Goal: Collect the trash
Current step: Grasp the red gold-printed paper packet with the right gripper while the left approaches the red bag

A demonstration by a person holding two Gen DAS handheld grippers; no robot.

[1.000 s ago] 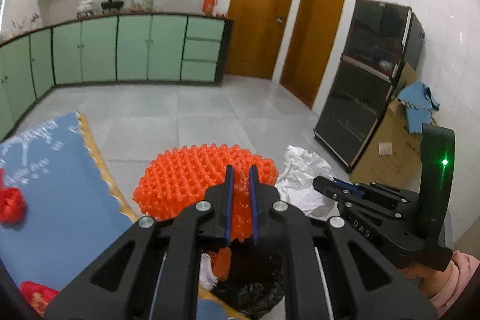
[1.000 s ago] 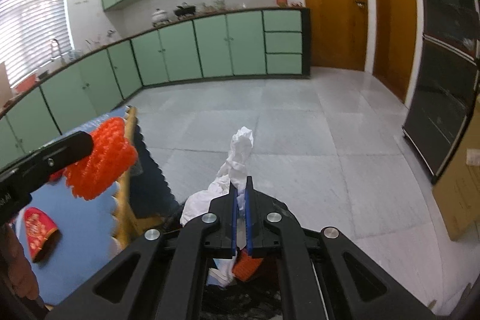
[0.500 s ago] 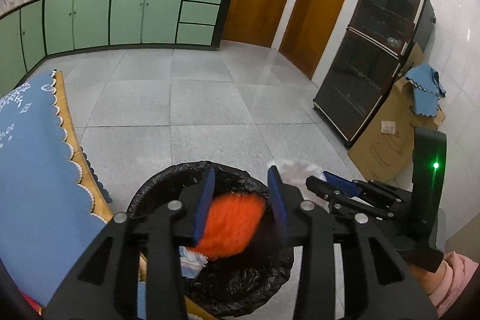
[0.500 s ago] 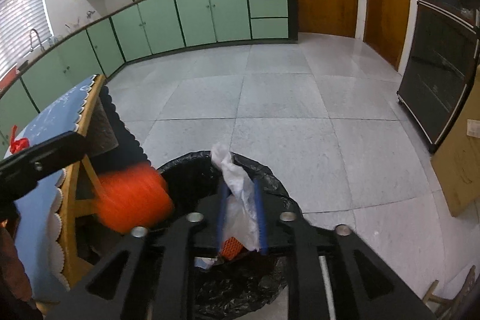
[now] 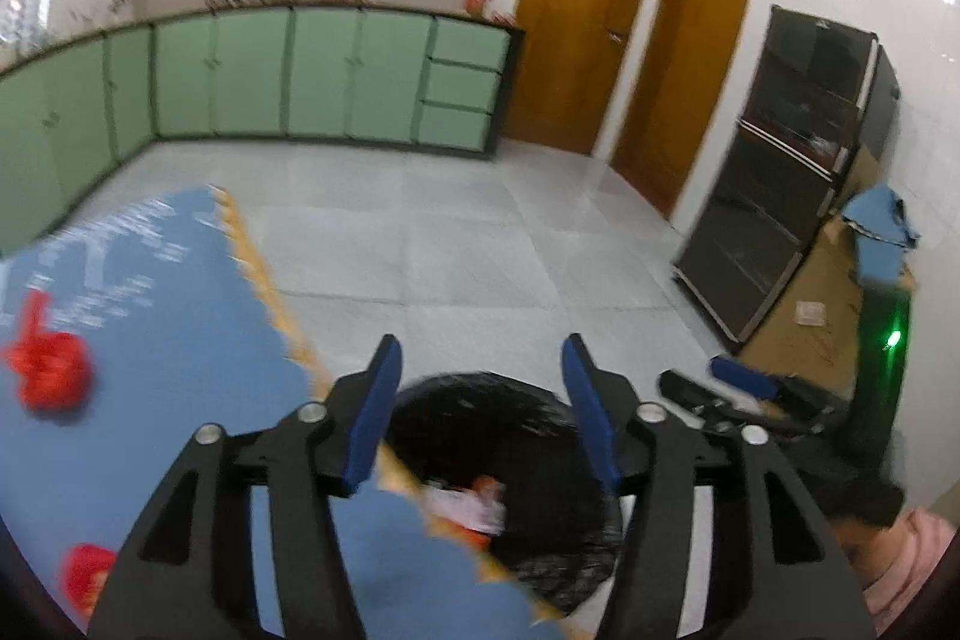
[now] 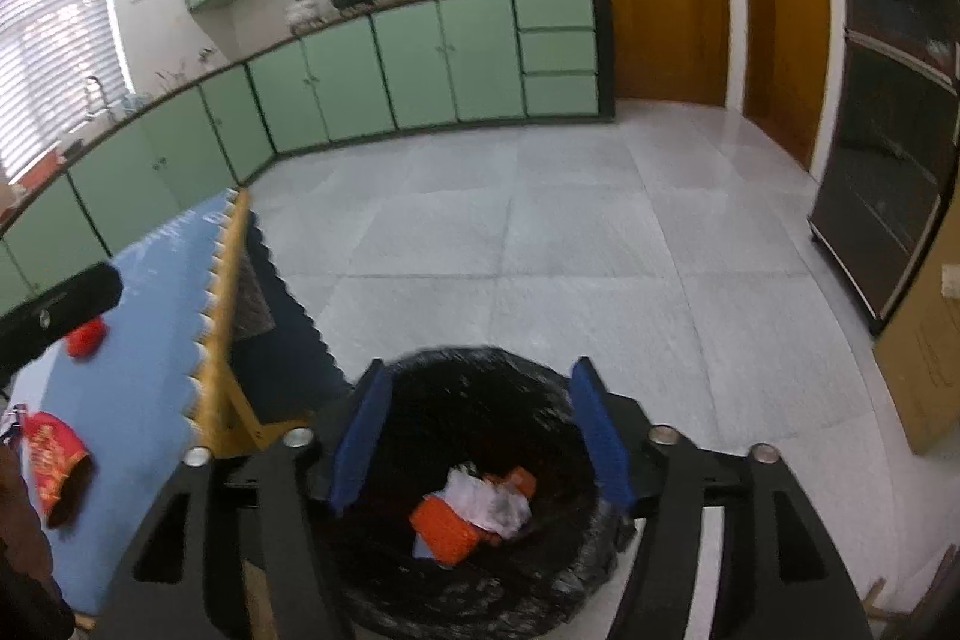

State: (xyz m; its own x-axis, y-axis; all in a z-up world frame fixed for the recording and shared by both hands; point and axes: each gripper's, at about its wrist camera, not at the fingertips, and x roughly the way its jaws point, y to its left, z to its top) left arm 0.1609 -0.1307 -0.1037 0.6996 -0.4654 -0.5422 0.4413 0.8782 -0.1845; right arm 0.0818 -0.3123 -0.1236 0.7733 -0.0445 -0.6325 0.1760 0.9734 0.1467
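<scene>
1. Red trash (image 5: 45, 370) is lying on the blue table (image 5: 180, 340), left of the left gripper (image 5: 477, 421), the nearer one.
2. The left gripper's jaws have just been opening, holding nothing.
3. The right gripper (image 6: 477, 436), likewise opening and empty, is hovering over the bin (image 6: 480, 382), where dropped pieces (image 6: 474, 511) are lying.

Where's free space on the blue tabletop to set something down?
Bare blue table runs between the red bundle and the red packet, out to the scalloped edge. Crowded: the near left corner by the packet, and the bin holding trash under the right tool.
</scene>
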